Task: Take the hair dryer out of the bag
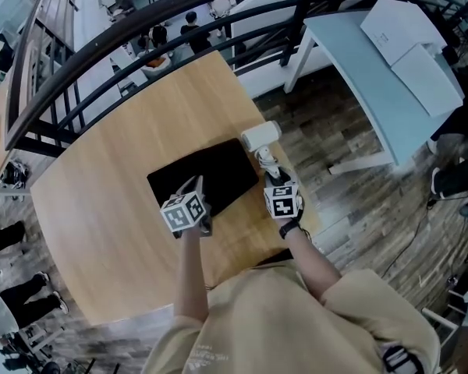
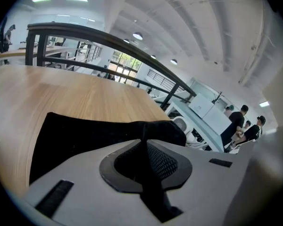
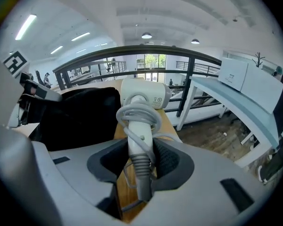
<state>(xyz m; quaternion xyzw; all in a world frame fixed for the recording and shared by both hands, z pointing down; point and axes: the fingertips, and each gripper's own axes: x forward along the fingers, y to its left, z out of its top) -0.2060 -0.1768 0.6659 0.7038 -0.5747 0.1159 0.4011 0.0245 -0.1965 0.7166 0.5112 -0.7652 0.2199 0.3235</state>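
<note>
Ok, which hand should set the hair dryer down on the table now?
Right. The right tongs grip the hair dryer by its handle, already clear of the bag and over the table. The left tongs are shut on a fold of the bag, so they are busy.

Light wooden table (image 1: 101,201); flat black bag (image 1: 218,174) lying on it, near right edge.

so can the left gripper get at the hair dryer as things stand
Probably not. The left gripper is clamped shut on the black bag, and the hair dryer is out beyond the bag's right side with the right gripper gripping its handle.
</note>
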